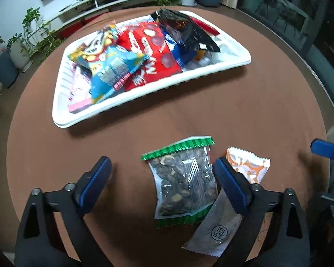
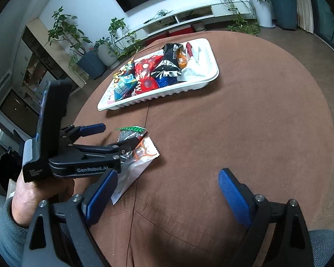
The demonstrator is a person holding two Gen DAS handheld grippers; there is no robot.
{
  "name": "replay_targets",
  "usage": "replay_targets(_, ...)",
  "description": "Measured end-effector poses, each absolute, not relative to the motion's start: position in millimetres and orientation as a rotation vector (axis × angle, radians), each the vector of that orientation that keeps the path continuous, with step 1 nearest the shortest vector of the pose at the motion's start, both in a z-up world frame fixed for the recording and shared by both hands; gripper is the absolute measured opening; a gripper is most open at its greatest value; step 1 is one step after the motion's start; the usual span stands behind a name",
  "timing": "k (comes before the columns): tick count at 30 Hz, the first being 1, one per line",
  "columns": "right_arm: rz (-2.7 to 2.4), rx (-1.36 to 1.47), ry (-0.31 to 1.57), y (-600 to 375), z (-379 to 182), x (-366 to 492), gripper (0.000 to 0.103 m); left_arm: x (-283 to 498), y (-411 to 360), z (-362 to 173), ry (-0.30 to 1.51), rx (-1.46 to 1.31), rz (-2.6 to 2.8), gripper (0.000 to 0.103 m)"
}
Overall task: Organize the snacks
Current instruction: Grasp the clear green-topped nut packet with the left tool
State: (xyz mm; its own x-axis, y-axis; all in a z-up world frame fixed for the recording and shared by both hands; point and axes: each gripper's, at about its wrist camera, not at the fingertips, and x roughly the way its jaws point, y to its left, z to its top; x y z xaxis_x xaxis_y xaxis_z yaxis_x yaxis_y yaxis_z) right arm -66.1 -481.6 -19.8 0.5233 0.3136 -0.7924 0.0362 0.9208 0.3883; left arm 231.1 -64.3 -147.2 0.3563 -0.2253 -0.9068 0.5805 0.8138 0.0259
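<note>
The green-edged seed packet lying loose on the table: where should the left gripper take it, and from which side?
Grip the seed packet across its clear middle, coming from above. It lies flat with its long side edges facing the open left gripper fingers. The right finger stands by the silver packet, so avoid pinching both.

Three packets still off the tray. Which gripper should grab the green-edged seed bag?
Left. The left gripper already has its open jaws on either side of the seed bag, pointing down at it. The right gripper is open over bare table, off to the side of the packets.
</note>
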Motion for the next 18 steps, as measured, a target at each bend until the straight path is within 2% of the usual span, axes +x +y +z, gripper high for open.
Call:
replay_targets(2,0.171,0.382,1.013,-481.1,-20.3,-66.3,0.094,231.3,-64.1,-151.5,1.102,0.372,-0.553,0.078)
replay_targets(5,0.172,0.382,1.017,-480.5,-21.0,-67.0,0.094,232.0,-61.6,-153.2,1.102,0.352,-0.578,0.07)
replay_targets(8,0.174,0.378,1.018,-478.4,-20.2,-67.6,0.094,231.4,-63.2,-155.9,1.102,0.347,-0.598,0.063)
replay_targets(15,0.176,0.363,1.021,-472.3,-19.8,-67.6,0.094,228.4,-63.9,-151.4,1.097,0.353,-0.625,0.055)
replay_targets(18,0.177,0.359,1.024,-470.7,-19.8,-68.6,0.094,226.8,-61.5,-148.3,1.091,0.352,-0.635,0.045)
